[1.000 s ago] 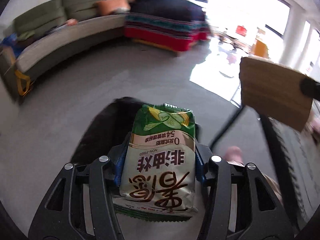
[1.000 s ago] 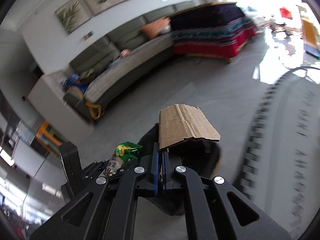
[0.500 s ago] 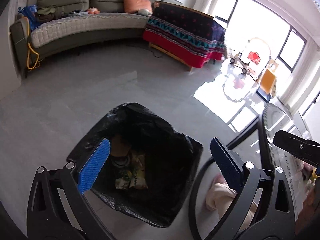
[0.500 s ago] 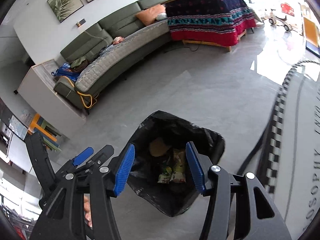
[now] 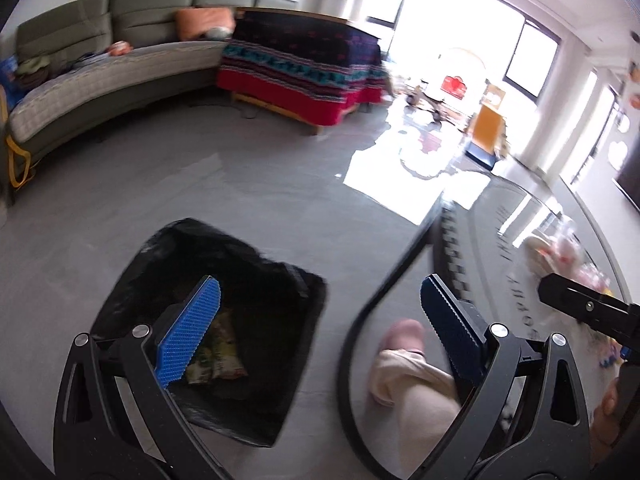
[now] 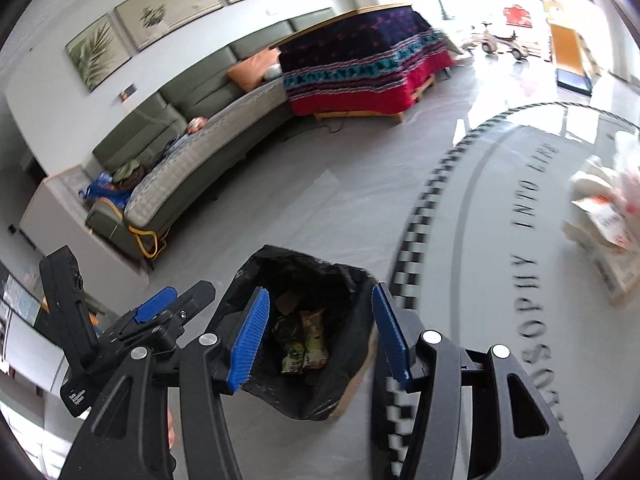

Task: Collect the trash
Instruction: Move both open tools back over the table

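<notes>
A black trash bag (image 5: 248,252) stands open on the grey floor, also in the right wrist view (image 6: 304,258). Inside it lie a green snack packet (image 5: 222,364) (image 6: 314,340) and a piece of brown cardboard (image 6: 288,300). My left gripper (image 5: 319,282) is open wide and empty, over the bag's right edge. My right gripper (image 6: 319,290) is open and empty, above the bag's mouth. A blue pad (image 6: 156,304) of the left gripper shows to its left. White bags and wrappers (image 6: 604,208) (image 5: 560,248) lie on the round table (image 6: 500,184).
The round table's dark rim (image 5: 384,292) curves just right of the bag. A person's leg and pink slipper (image 5: 404,332) are beneath it. A grey-green sofa (image 6: 192,152) and a blanket-covered table (image 6: 360,64) stand at the far side of the floor.
The left gripper let go of the snack packet and the right let go of the cardboard; both now lie in the bag. Both grippers opened and have since swung right, toward the table.
</notes>
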### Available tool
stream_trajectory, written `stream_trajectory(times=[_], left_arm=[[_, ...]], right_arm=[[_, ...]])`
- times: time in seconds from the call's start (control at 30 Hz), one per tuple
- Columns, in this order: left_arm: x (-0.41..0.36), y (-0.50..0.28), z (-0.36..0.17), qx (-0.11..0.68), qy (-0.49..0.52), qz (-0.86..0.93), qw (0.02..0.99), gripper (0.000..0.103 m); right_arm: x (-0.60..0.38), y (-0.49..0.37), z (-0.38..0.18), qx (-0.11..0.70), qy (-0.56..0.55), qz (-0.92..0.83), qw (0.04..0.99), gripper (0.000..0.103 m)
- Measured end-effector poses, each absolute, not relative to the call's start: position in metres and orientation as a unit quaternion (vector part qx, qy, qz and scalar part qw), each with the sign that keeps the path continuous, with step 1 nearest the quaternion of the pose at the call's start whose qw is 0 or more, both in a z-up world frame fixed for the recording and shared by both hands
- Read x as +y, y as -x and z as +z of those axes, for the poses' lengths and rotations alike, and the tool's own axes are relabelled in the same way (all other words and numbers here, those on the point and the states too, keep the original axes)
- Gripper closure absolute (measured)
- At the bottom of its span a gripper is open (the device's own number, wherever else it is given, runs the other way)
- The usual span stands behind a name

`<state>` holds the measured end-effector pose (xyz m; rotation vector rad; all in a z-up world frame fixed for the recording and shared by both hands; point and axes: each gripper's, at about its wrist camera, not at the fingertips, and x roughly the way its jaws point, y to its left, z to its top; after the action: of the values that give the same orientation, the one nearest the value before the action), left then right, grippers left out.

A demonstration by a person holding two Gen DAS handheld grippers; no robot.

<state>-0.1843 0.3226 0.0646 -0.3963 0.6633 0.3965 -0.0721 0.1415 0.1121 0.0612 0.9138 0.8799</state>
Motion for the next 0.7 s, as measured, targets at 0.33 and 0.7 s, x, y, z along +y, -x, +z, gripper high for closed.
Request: stream_trajectory(times=[0.33, 0.7], left_arm=[[0.228, 0.124, 0.073, 0.343, 0.144, 0.081, 0.925, 0.006], [0.108, 0.062, 0.076, 0.364, 0.102, -0.045, 0.925, 0.006]], right_arm=[[0.018, 0.047, 0.121, 0.4, -0.06, 0.312, 0.86, 0.048], [-0.118, 0.037, 0.116, 0.386, -0.086, 0.19, 0.898, 0.048]])
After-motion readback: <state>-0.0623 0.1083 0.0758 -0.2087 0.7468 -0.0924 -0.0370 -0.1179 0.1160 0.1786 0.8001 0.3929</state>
